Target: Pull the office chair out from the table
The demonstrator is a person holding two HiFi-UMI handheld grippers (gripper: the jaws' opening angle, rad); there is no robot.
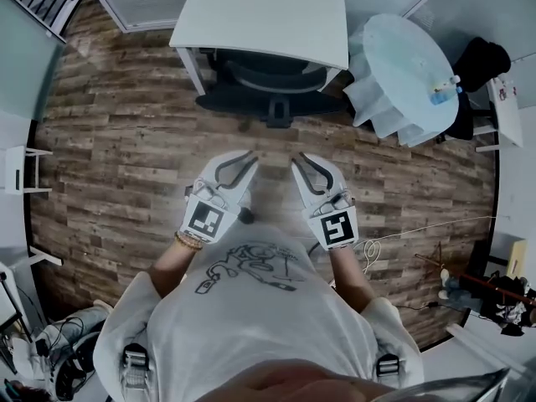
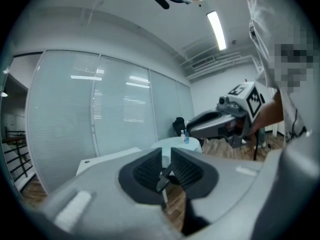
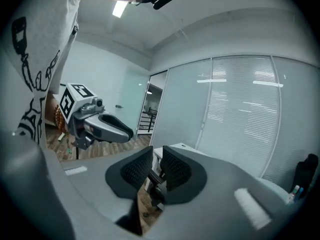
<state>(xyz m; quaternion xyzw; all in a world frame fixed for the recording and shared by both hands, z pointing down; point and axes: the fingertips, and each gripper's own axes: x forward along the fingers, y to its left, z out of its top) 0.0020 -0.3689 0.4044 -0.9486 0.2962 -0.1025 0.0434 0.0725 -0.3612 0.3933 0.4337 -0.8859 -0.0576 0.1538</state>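
A black office chair [image 1: 272,82] is tucked under the white desk [image 1: 260,11] at the far side of the wood floor. Both grippers are held side by side in front of the person, well short of the chair and pointing at it. My left gripper [image 1: 249,159] has its jaws a narrow gap apart with nothing between them, and my right gripper [image 1: 300,161] stands the same way. In the left gripper view the dark pads [image 2: 150,168] frame a slit toward the desk [image 2: 105,159]. In the right gripper view part of the chair [image 3: 156,181] shows through the gap.
A round table [image 1: 410,69] under a pale cover stands right of the desk, with a small bottle [image 1: 442,90] on it. A dark seat [image 1: 481,65] is behind it. Glass partitions line the back. A cable [image 1: 419,229] lies on the floor at right, and a white stand [image 1: 21,170] at left.
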